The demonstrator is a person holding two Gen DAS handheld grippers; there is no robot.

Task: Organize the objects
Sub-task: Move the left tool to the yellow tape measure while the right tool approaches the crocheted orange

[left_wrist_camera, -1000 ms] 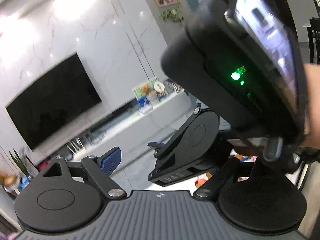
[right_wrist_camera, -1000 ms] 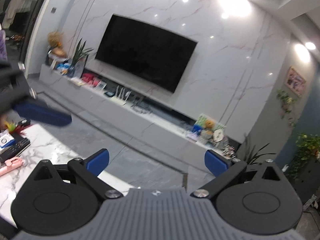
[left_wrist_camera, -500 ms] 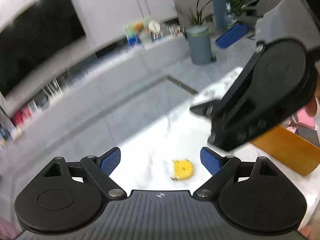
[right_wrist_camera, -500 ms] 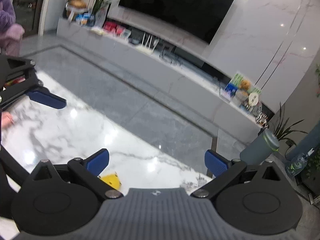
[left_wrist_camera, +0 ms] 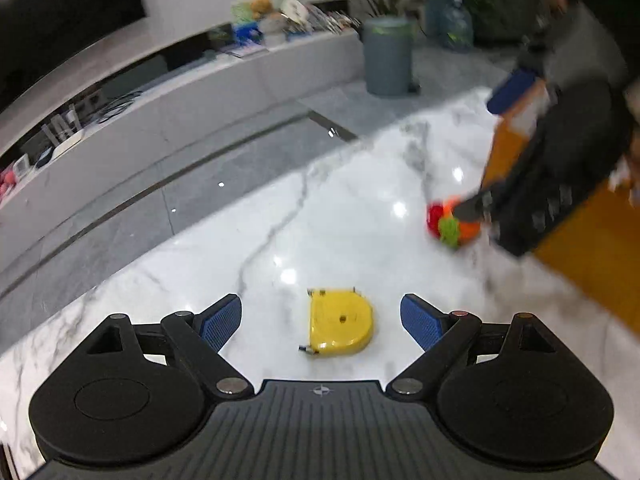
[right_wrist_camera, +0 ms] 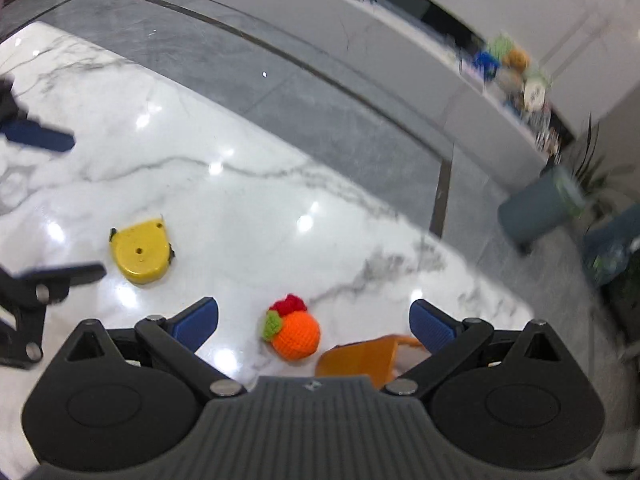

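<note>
A yellow tape measure (left_wrist_camera: 340, 325) lies flat on the white marble table (left_wrist_camera: 320, 232), directly between the blue pads of my left gripper (left_wrist_camera: 322, 322), which is open above it. The same tape measure (right_wrist_camera: 142, 254) shows at the left in the right wrist view. A crocheted orange fruit with a red and green top (right_wrist_camera: 294, 330) sits between the pads of my right gripper (right_wrist_camera: 314, 322), also open. In the left wrist view that fruit (left_wrist_camera: 452, 224) is partly hidden behind the right gripper's body (left_wrist_camera: 560, 160).
An orange box (left_wrist_camera: 592, 240) stands at the table's right side; its corner (right_wrist_camera: 360, 356) lies just under the right gripper. The table's far edge drops to a grey floor. A grey bin (left_wrist_camera: 388, 56) and a low TV bench (left_wrist_camera: 160, 92) stand beyond.
Both grippers have tilted down from the TV wall to the tabletop. The tape measure now sits between the left pads and the crocheted fruit between the right pads.
</note>
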